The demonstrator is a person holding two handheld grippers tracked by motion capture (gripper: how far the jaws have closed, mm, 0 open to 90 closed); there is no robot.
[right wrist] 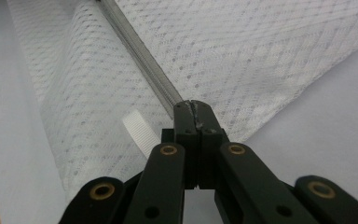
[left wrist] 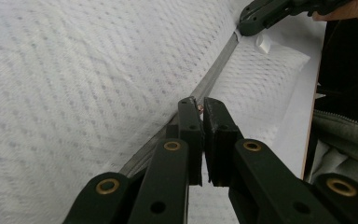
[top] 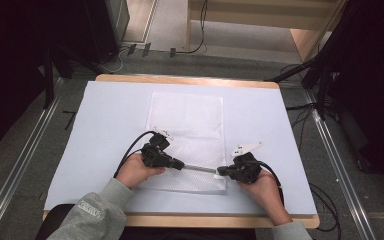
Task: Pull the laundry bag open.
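Bench [top: 105, 130]: wooden top under a pale blue sheet, wood showing at the far and near edges.

Mesh bag [top: 187, 125]: white, flat on the sheet, mid-bench, long side running from far toward the near edge; its near end sits close to the near edge, between the two hands.

Zipper [top: 200, 169]: grey strip across the bag's near end, running left-right. In the left gripper view it runs [left wrist: 214, 79] diagonally from the left tongs up to the other tongs; in the right gripper view it runs [right wrist: 140, 60] up-left from the jaw tips.

Left hand [top: 136, 171] and right hand [top: 262, 190] come in from the near edge, grey sleeves, one on each side of the bag's near end.

Left tongs [top: 180, 164]: at the zipper's left part, jaws nearly together with a thin gap, pinching a small metal piece on the zipper line, looks like the zipper pull [left wrist: 199, 108].

Right tongs [top: 221, 170]: at the zipper's right end near the bag's near-right corner, jaws pressed together on the zipper end [right wrist: 195, 109].

White ribbon tab [right wrist: 139, 133]: sticks out of the bag just beside the right tongs.
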